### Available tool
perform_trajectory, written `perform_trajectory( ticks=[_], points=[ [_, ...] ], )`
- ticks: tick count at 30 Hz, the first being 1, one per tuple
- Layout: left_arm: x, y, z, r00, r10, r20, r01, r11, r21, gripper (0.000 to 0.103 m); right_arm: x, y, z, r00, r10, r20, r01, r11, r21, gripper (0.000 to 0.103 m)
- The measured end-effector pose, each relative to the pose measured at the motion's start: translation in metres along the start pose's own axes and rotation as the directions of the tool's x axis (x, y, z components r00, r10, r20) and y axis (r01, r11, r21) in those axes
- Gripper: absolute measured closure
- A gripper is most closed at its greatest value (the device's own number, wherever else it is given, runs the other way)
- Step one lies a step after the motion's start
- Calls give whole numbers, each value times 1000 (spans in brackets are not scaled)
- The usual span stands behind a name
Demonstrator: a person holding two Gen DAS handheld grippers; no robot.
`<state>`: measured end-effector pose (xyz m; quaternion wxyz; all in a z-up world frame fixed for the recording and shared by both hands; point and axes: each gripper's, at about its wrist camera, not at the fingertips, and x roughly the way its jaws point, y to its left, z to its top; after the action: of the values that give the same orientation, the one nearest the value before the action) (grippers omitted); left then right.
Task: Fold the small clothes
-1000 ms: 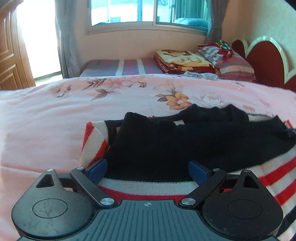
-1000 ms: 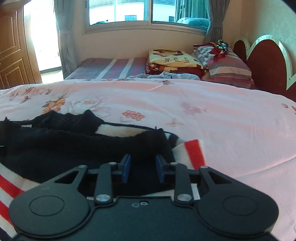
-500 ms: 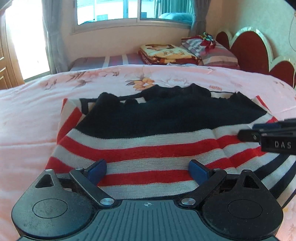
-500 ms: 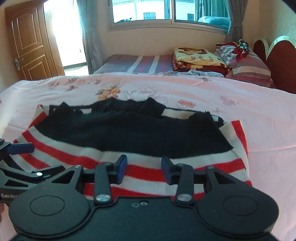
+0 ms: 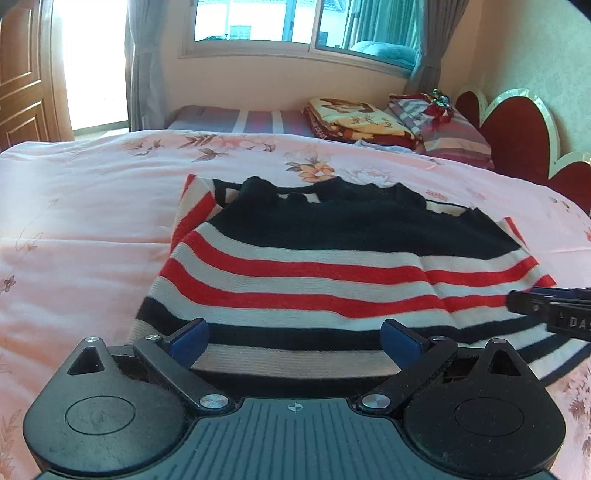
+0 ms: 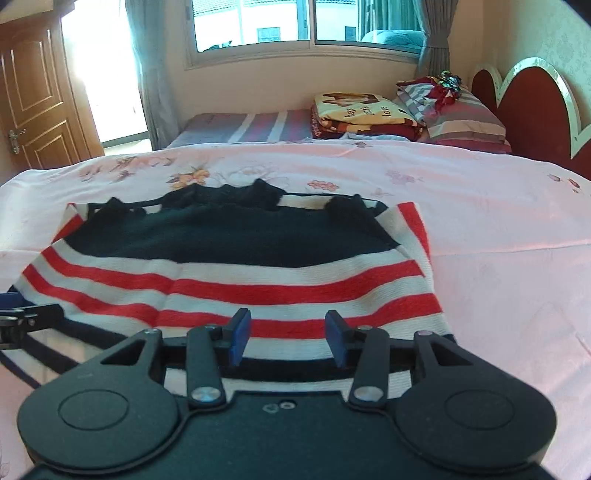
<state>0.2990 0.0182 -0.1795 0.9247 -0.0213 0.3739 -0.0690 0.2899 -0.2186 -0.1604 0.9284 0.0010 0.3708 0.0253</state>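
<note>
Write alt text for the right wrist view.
A folded striped sweater lies on a pink bedspread, with the right tongs open just above its near edge. The left tongs poke in at left; window behind.

ribbed knit sweater on smooth matt cotton bedsheet

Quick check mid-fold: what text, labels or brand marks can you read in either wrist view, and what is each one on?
"DAS": white letters on the right gripper, cut off at the left wrist view's edge.
"love": on the folded yellow blanket behind the bed; its other words are too blurred.
The striped sweater shows no text.
</note>
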Motion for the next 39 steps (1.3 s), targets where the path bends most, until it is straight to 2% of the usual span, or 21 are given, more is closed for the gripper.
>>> perform_trajectory(
  ticks=[4,8,11,12,14,29,34,39],
  points=[
    [-2,-17,-13,1000,-7,-12,8,998,65,4,-9,26,-10,999,37,-3,-37,998,-41,59],
    [8,-11,-26,998,22,-65,-18,998,62,4,-9,33,-24,1000,2,-24,-4,996,-86,59],
    [8,-7,-34,998,15,-57,-11,998,68,4,-4,17,-39,995,-83,-46,78,991,-110,58],
    [8,-8,-35,998,19,-57,-15,997,71,4,-5,8,-43,995,-86,-44,82,992,-97,53],
    [9,-8,-35,998,21,-57,-18,998,61,4,-8,-5,-48,995,-88,-41,85,995,-55,50],
    [10,-7,-31,997,28,-66,-24,998,66,2,-8,1,-54,991,-129,-29,127,991,-49,47],
    [1,2,-28,998,18,-68,-16,1000,23,2,-9,-3,-45,993,-102,-67,100,994,-34,46],
    [-13,8,-23,1000,8,-20,-8,1000,-11,2,-18,2,-38,997,-64,-37,64,998,-4,45]
  ],
)
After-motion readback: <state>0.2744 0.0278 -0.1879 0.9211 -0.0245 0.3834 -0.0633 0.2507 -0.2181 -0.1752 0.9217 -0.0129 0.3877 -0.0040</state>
